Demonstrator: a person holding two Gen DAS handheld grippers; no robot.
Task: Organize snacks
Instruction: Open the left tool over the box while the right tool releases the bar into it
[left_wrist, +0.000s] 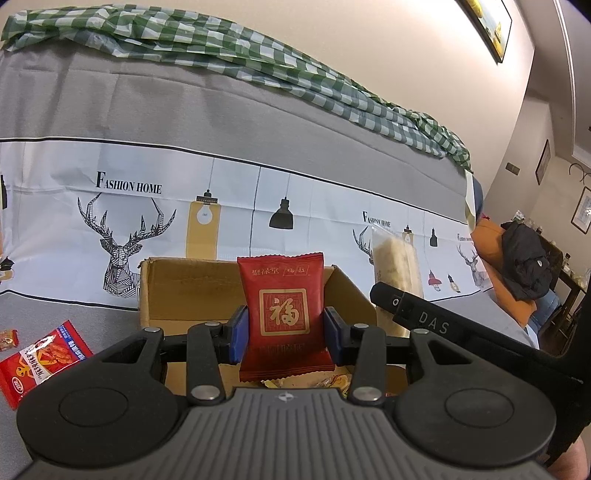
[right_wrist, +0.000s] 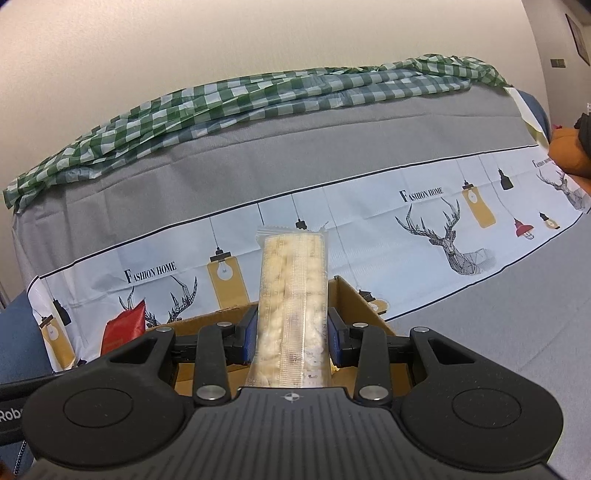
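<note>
Two tongs (left_wrist: 284, 328) (right_wrist: 291, 332) grip packets; only left view shows loose red snacks (left_wrist: 40, 360).

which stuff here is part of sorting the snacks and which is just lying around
Part of the job: red packet in the left gripper; clear-wrapped rice bar in the right gripper; cardboard box; red snack packet beside the box.

Just lying about: green checked cloth; black jacket; deer-print cover.

Each wrist camera sits close behind its own jaws, looking forward and slightly down. Both share the box (left_wrist: 255, 291) (right_wrist: 354, 299) just beyond the jaws and the cloth (left_wrist: 332, 195) (right_wrist: 369, 236) behind it.
</note>
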